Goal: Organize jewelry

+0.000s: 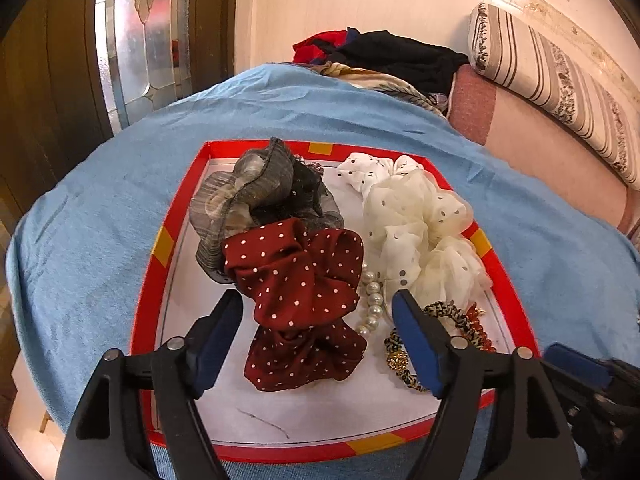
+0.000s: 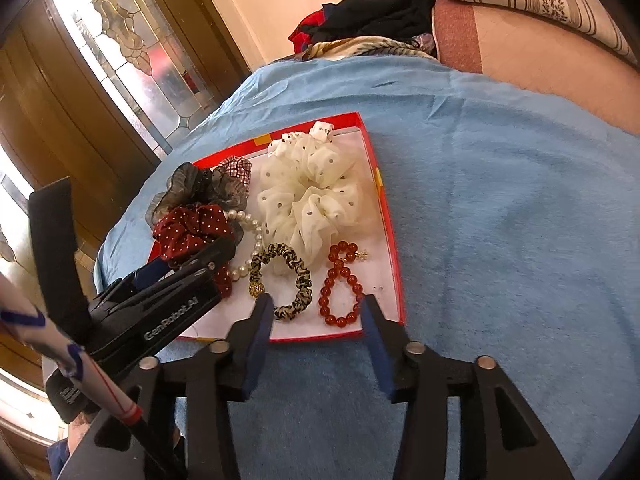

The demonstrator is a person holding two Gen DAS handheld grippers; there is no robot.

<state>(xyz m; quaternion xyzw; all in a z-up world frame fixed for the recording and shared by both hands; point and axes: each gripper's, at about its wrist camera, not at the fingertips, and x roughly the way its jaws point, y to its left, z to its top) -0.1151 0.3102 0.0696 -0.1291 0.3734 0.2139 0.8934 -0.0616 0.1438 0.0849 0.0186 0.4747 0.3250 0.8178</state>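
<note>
With jaws held apart and empty, the left gripper (image 1: 318, 318) is poised around the maroon polka-dot scrunchie (image 1: 298, 300) in the red tray (image 2: 390, 232) while the right gripper (image 2: 318, 312), likewise spread, faces the red bead bracelet (image 2: 340, 284); fabric alone is best pinched, the pearl strand (image 1: 372, 304) beside it spared.

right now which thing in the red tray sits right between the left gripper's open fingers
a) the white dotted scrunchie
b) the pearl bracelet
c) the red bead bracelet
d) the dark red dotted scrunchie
d: in the left wrist view the dark red dotted scrunchie lies in the gap of the left gripper, whose jaws are spread wide and not touching it; the pearl bracelet lies just beside the right-hand finger.
</note>
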